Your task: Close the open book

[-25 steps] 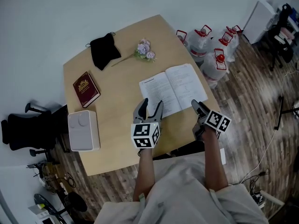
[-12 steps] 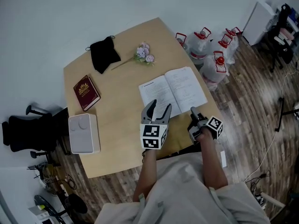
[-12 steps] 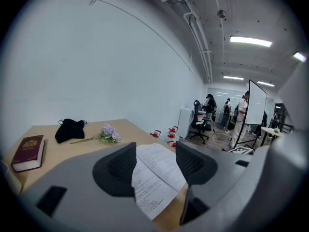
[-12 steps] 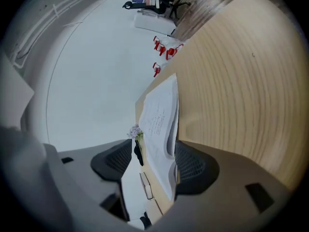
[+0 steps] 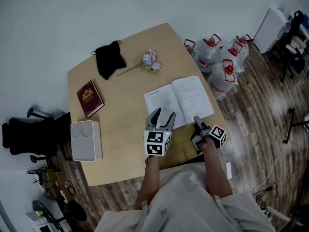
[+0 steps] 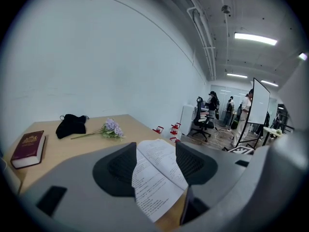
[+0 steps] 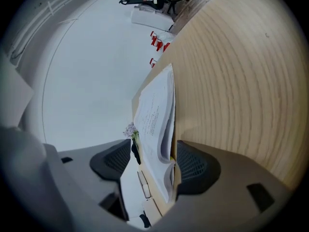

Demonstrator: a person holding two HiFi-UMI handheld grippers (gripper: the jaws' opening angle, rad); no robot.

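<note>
Our open book (image 5: 178,98) lies flat on the table (image 5: 120,129), unclosed; our left hand-held gripper (image 5: 162,116) gapes empty near it, our right hand-held gripper (image 5: 195,129) is opening, book edge between its jaws, ungripped

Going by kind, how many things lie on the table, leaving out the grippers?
2 books: the open book and a dark red closed book
1 black cloth
1 flower sprig
1 white box, at the table's corner
Total: 5
</note>
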